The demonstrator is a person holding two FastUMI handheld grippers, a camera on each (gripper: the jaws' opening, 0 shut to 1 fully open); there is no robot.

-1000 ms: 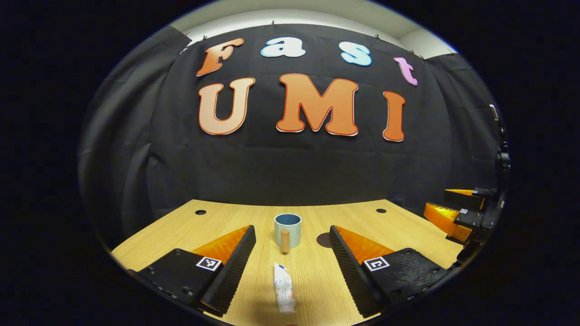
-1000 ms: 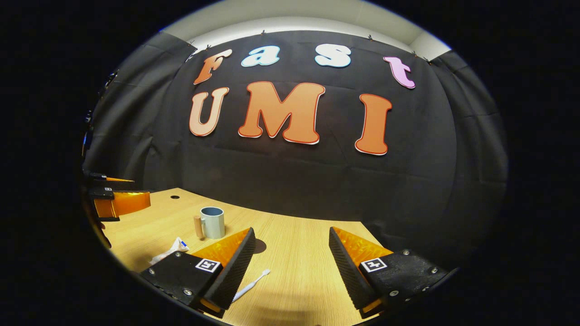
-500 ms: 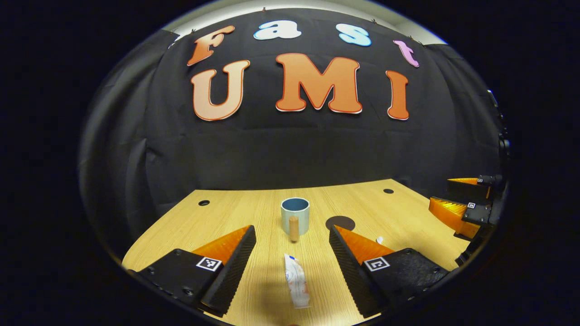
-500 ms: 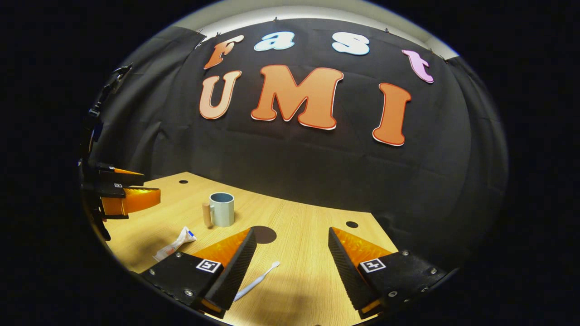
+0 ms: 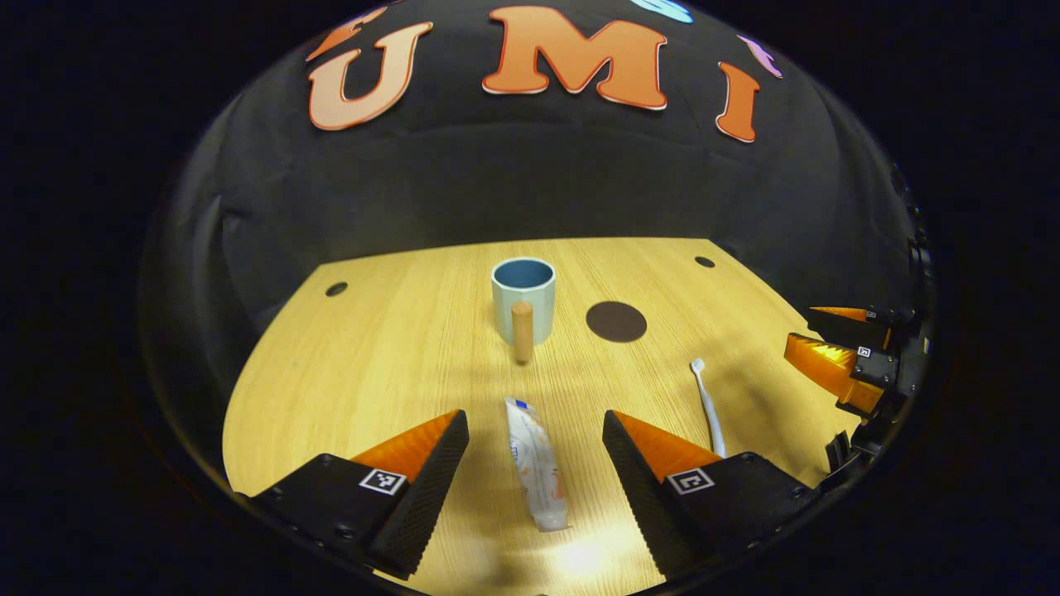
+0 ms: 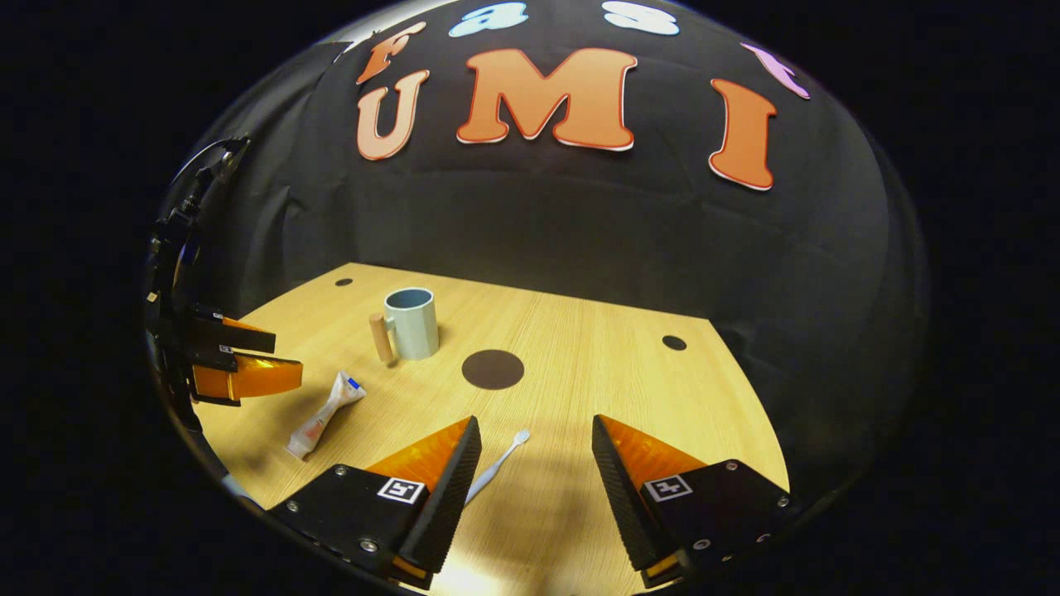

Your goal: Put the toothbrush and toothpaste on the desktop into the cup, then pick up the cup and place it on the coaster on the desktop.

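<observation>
Your left gripper (image 5: 534,422) hangs with its jaws wide open, gripping nothing, and the toothpaste (image 5: 537,463) lies flat on the table (image 5: 397,331) right between them, its long axis running near to far along the line of the jaws, capped end pointing away toward the cup (image 5: 522,298). So the left jaws would close across the tube's width, not its length. Your right gripper (image 6: 530,430) is also open and empty; the toothbrush (image 6: 495,468) lies on the table just at its left jaw, slanting from near left to far right with the bristle head at the far end, so that one is nearer the right hand. The cup stands upright beyond the toothpaste, handle toward you, and the dark round coaster (image 5: 616,321) sits bare just to its right, apart from it. Counted: one toothpaste, one toothbrush, one cup, one coaster, two grippers.
</observation>
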